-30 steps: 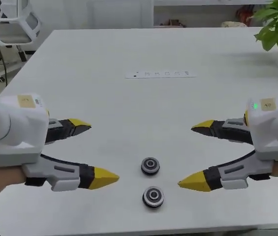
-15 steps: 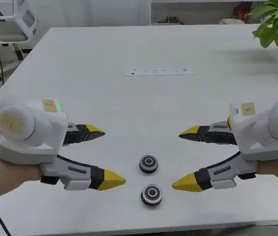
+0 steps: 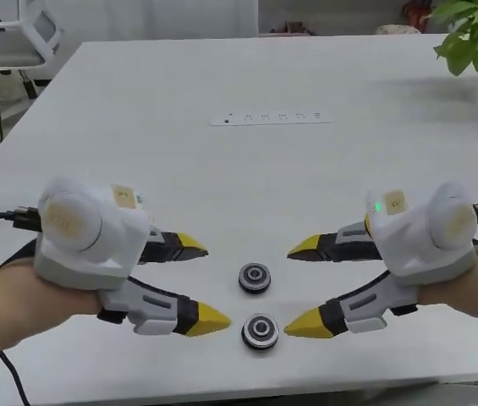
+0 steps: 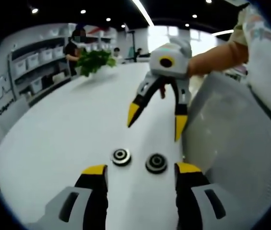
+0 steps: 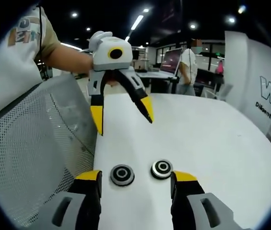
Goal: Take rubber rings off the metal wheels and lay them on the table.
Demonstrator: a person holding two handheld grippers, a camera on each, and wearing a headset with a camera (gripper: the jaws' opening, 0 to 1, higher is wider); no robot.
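Head view: two small metal wheels lie flat close to the front edge of the white surface (image 3: 247,186), about midway along it. The far wheel (image 3: 255,277) sits just behind the near wheel (image 3: 260,331), and the two are apart, not touching. Each seems to carry its rubber ring (image 3: 247,333) as a dark outer band, so by my reading no ring is off yet.

The left tool (image 3: 215,285) and the right tool (image 3: 289,288) face each other across the pair. Both are spread wide and hold nothing. Their yellow tips flank the wheels without touching them, and the lower tip of each is just beside the near wheel. In the left gripper view both wheels lie just ahead of that tool's own jaws, and the right gripper view shows the same from the other side.

Several things could go wrong from here, as I judge it. The wheels are loose on a smooth surface and nothing pins them. A tip that nudges one instead of closing on it could send it sliding or rolling over the front edge, which is near. The ring looks thin against the metal, so jaws may close on the whole wheel rather than catch the rubber alone. A stretched ring could also slip free and spring away. The tools point at each other at close range, so they could knock tips if both move in at once.
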